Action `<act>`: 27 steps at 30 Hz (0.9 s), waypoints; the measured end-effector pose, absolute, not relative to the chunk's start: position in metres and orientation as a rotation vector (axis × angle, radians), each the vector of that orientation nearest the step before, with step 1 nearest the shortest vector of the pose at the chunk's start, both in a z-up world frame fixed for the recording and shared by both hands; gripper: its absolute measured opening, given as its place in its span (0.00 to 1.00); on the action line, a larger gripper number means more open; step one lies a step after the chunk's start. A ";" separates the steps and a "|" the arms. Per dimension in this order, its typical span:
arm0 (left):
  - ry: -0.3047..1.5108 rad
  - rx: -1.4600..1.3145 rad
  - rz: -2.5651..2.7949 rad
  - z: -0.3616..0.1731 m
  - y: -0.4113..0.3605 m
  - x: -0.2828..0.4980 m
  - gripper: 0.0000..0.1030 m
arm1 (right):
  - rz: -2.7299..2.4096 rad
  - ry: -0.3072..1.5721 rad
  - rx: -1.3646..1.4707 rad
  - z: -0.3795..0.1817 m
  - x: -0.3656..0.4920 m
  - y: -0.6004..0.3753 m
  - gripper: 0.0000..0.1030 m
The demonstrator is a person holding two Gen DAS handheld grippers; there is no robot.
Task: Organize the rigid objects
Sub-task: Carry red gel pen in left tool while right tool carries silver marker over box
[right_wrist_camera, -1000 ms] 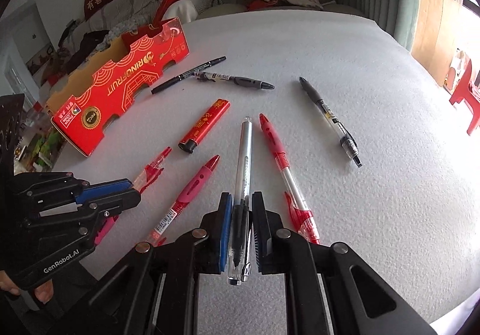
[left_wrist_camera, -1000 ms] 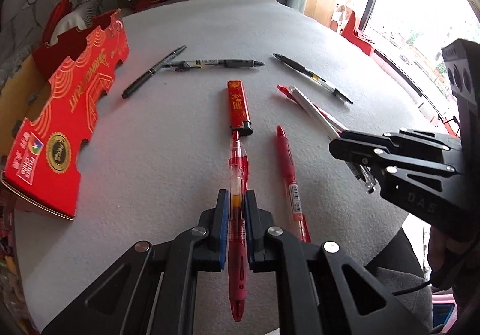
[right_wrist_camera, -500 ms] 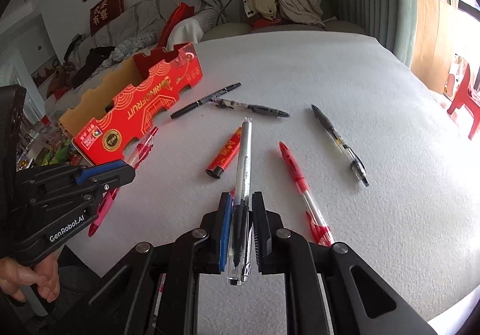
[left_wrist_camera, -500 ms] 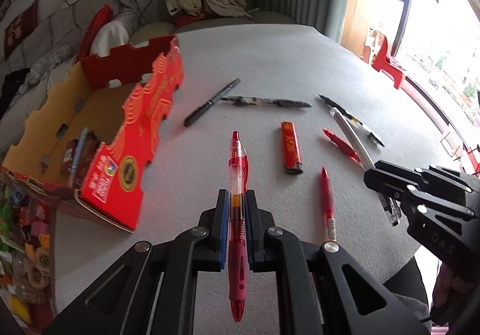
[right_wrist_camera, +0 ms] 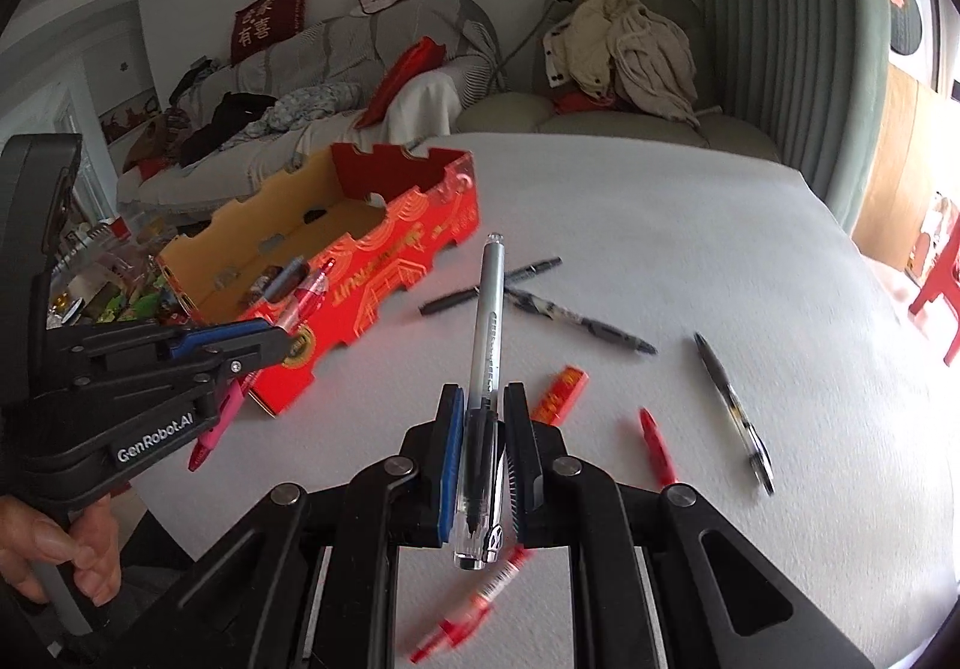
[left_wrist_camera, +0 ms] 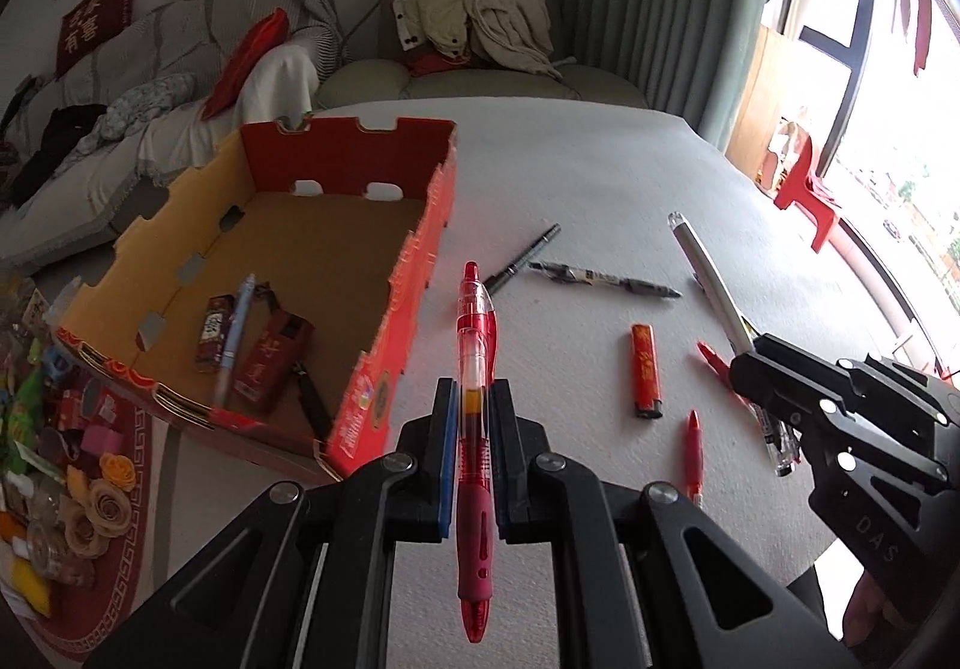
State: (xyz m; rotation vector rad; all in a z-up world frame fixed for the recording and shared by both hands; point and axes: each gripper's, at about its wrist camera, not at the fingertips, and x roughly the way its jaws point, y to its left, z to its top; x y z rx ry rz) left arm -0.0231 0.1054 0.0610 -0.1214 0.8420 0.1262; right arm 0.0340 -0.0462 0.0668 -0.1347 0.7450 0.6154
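The left tool grips a red pen; the right tool grips a clear pen near the box.

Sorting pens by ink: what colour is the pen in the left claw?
Red: the pen has a clear red barrel and a darker red grip, best seen in the left wrist view.

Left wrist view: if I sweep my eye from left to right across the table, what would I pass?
Red box → red pen clamped in the left hand-held gripper → red lighter → short red pen → silver pen held by the right hand-held gripper.
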 end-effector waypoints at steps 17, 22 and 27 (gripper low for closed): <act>0.780 -0.174 0.252 0.084 0.171 -0.025 0.10 | 0.723 0.653 -0.172 0.097 0.042 0.039 0.14; 0.776 -0.191 0.292 0.084 0.189 -0.025 0.10 | 0.745 0.640 -0.182 0.102 0.040 0.058 0.14; 0.780 -0.182 0.322 0.083 0.201 -0.024 0.10 | 0.763 0.640 -0.186 0.103 0.040 0.075 0.14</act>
